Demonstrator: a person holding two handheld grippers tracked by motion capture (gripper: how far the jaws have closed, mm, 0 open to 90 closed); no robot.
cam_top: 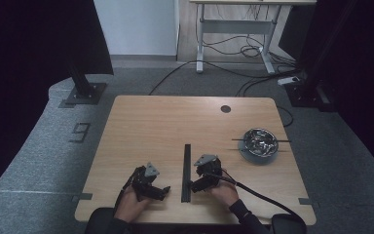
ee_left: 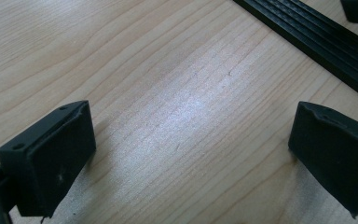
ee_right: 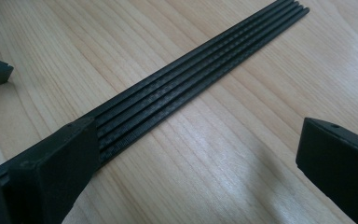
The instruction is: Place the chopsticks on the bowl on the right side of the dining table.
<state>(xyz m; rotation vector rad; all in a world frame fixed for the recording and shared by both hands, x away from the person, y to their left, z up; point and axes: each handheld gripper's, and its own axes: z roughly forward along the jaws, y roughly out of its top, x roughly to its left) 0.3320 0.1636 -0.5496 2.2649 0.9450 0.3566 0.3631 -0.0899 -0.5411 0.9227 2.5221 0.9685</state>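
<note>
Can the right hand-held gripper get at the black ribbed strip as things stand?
Probably yes. The right hand-held gripper sits open right beside the black ribbed strip, one jaw already at its edge in the right gripper view. Only bare table lies between them, and the left hand-held gripper sits apart on the other side.

The metal bowl's (cam_top: 259,142) shiny contents are too small to identify.

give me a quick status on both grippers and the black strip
Left gripper open, empty, resting on the table. Right gripper open beside the black strip, not gripping. Strip flat on the wood; nothing blocking. Metal bowl far right.
</note>
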